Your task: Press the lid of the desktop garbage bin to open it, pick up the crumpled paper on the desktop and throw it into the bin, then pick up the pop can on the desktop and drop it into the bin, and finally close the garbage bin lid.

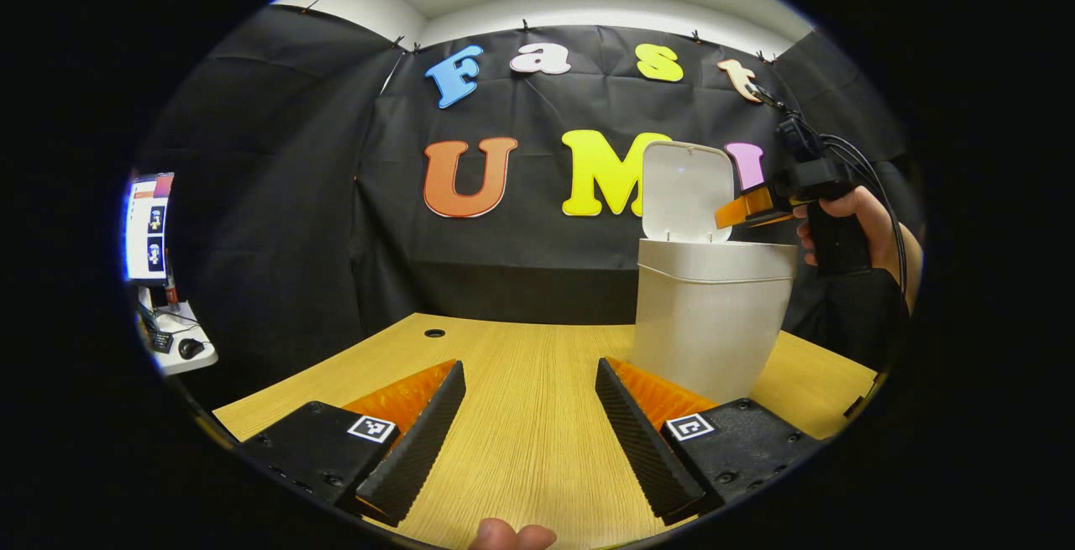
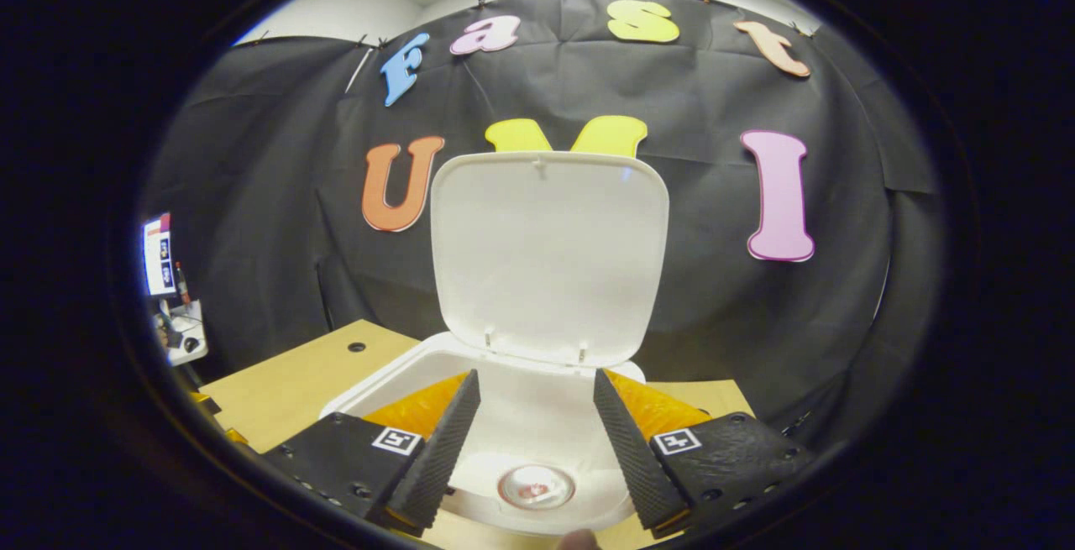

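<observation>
1. While the desk point(image 1: 521, 416) spreads pale and wood-grained across the booth, the bin point(image 1: 710, 323) stands on its right part in the left gripper view, just beyond that view's right finger.
2. Its lid point(image 2: 546, 256) is swung up, nearly upright, hinged at the far rim; in the right gripper view the inner face of the lid fronts the camera.
3. Seen from above in the right gripper view, the bin's mouth is open, and the can point(image 2: 536, 487) lies at the bottom, its round end facing up.
4. Whether the paper is in the bin, I cannot tell.
5. Above the bin's mouth hangs the right gripper point(image 2: 537, 441), fingers spread wide with nothing between them; the left gripper view shows it beside the lid, held by a hand point(image 1: 873, 227).
6. Low over bare desk sits the left gripper point(image 1: 529, 424), fingers wide apart and holding nothing.
7. At the far left, a monitor point(image 1: 147, 227) glows above a side table with a mouse point(image 1: 191, 348).
</observation>
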`<state>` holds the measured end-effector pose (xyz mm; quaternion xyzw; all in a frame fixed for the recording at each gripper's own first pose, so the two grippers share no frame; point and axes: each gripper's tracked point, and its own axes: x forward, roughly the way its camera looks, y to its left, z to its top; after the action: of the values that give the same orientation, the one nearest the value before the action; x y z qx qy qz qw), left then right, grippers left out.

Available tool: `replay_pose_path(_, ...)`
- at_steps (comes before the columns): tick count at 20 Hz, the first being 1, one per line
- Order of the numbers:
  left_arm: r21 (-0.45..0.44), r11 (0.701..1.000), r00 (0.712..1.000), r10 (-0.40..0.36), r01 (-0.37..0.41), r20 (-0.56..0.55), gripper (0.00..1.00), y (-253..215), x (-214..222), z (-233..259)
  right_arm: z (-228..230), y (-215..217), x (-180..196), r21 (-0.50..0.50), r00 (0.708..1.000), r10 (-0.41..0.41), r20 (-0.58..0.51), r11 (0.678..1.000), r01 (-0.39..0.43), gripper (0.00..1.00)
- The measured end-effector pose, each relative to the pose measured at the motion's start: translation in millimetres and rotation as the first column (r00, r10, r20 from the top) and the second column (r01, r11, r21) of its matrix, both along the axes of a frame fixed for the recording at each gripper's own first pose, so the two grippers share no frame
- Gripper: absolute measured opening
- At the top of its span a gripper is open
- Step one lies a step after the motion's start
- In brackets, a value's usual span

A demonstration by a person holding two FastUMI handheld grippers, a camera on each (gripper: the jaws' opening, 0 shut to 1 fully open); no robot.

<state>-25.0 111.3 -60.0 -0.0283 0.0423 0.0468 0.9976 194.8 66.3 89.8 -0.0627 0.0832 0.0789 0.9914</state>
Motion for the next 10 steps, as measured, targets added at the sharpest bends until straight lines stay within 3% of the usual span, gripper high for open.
replay_pose_path(6,0.014,1.0,1.0,-0.019,0.02,-0.006,1.0,-2.1,2.1,-4.8,31.5,3.2,-6.2,-0.005,0.996,-0.02,0.083,1.0,0.02,0.94)
replay_pose_path(10,0.005,1.0,1.0,-0.027,0.027,-0.005,1.0,-6.4,0.9,-5.9,81.4,13.3,-15.5,0.028,0.986,-0.017,0.167,1.0,0.013,0.95)
